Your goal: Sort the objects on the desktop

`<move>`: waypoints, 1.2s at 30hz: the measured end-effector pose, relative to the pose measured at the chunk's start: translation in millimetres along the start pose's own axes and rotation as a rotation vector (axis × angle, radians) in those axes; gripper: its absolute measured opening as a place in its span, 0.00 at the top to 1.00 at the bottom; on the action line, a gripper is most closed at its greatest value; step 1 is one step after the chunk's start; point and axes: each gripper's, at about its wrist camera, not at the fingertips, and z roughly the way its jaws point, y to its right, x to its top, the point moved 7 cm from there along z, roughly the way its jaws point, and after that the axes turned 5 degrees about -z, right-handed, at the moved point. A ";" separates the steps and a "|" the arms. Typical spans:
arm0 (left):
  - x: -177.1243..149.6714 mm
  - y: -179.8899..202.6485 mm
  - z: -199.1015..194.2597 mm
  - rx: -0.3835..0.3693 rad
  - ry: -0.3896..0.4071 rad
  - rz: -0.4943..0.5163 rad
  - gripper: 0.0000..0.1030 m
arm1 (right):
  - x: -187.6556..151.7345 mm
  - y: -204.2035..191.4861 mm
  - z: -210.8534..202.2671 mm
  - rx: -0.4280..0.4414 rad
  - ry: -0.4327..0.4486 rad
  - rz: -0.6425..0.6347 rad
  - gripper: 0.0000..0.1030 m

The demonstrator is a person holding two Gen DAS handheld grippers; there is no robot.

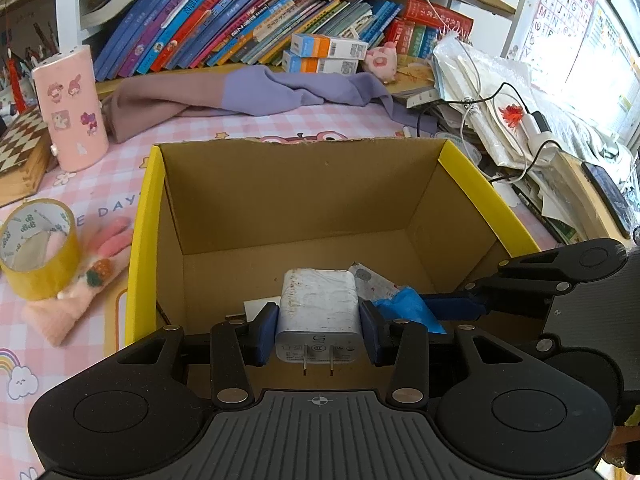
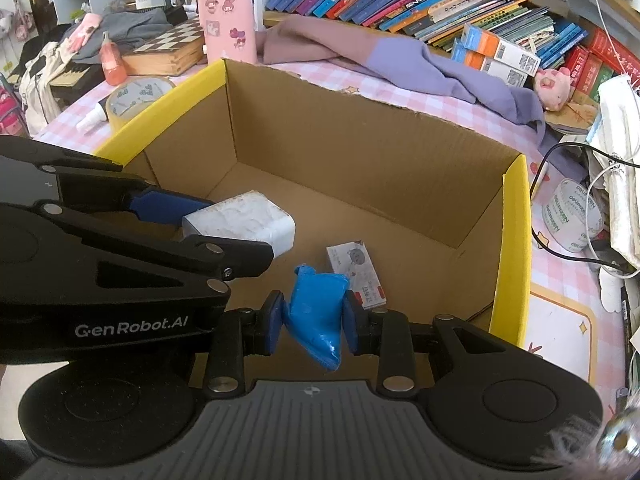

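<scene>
On a cluttered desk with a pink checked mat [image 1: 120, 152] (books [image 1: 224, 20] shelved behind), the left gripper [image 1: 318, 330] clamps a white charger [image 1: 318, 308] and the right gripper [image 2: 314, 320] a blue packet [image 2: 316, 312], both over the open cardboard box [image 1: 296, 200].

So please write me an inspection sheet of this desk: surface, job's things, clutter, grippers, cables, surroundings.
Surface: pink checked desk mat.
Job's things: cardboard box, open; small printed box on its floor; white charger and blue tube held over it.
Clutter: tape roll, pink glove, purple cloth, pink cylinder, chessboard.
Grippers: left gripper jaws shut on the charger; right gripper jaws shut on the tube.
Cables: black and white cables right of the box.
Surroundings: leaning books on a shelf.
</scene>
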 end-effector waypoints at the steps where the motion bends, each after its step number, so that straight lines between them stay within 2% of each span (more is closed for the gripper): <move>1: 0.1 0.0 0.0 0.000 -0.001 0.000 0.59 | -0.1 -0.2 0.0 0.000 -0.001 -0.002 0.72; 5: -0.4 -0.1 -3.5 0.010 0.016 -0.004 0.59 | -0.6 -0.7 -1.1 -0.004 0.009 -0.004 0.71; 7: 0.0 0.2 -10.5 0.017 0.047 -0.004 0.55 | -0.6 -0.8 -2.1 -0.009 0.017 -0.002 0.70; 10: 3.3 1.4 -23.0 0.027 0.093 0.000 0.49 | 1.2 -0.2 -6.6 -0.026 0.047 0.000 0.62; 15: 10.4 -2.9 -47.7 0.062 0.185 -0.013 0.42 | 0.5 2.5 -19.8 -0.064 0.123 0.024 0.60; 19: 11.1 -8.4 -63.1 0.069 0.221 -0.039 0.40 | -0.5 3.6 -31.8 -0.086 0.179 0.068 0.60; 30: -8.7 -27.0 -90.6 0.057 0.239 -0.046 0.37 | -2.4 -3.8 -67.7 -0.176 0.268 0.154 0.60; 36: -16.1 -41.7 -106.3 0.038 0.257 -0.063 0.36 | -11.3 -15.2 -85.5 -0.222 0.317 0.241 0.57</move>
